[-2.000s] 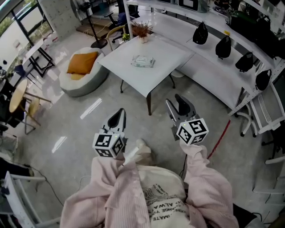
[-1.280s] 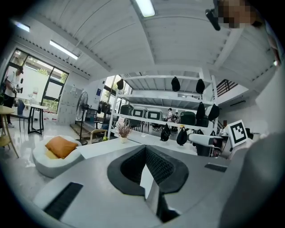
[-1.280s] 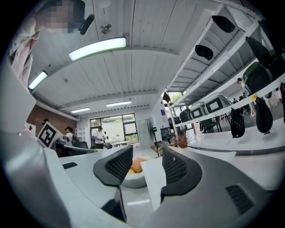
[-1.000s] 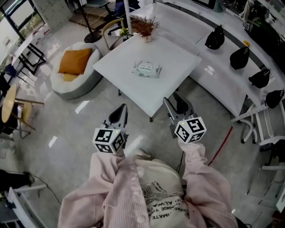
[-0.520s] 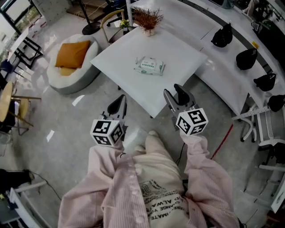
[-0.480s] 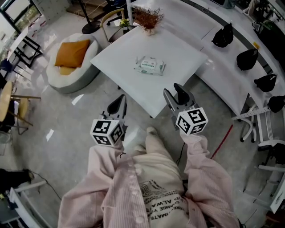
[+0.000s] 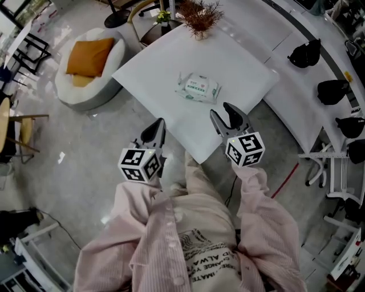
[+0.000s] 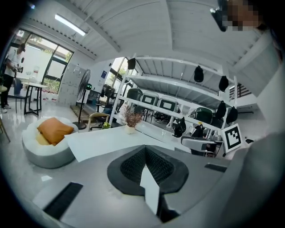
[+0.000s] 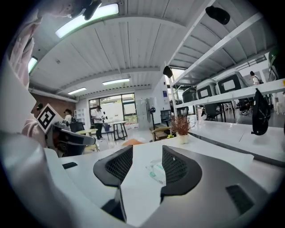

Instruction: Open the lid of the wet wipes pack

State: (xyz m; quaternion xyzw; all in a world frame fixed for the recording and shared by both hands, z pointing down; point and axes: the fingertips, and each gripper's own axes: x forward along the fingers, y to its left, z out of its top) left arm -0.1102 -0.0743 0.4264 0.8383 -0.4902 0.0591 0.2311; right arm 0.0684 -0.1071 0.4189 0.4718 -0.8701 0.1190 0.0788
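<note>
The wet wipes pack point(image 7: 198, 88) lies flat near the middle of the white tabletop point(image 7: 154, 63). The left gripper point(image 7: 156, 129) has its fingers clenched on nothing. The right gripper point(image 7: 227, 117) has its fingers released and empty. Both are apart from the pack.

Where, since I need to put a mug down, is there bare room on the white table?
The table is bare left of the wet wipes pack, toward the beanbag side, and right of it, toward the long counter. The far corner holds the potted plant; the near corner lies under the right gripper.
</note>
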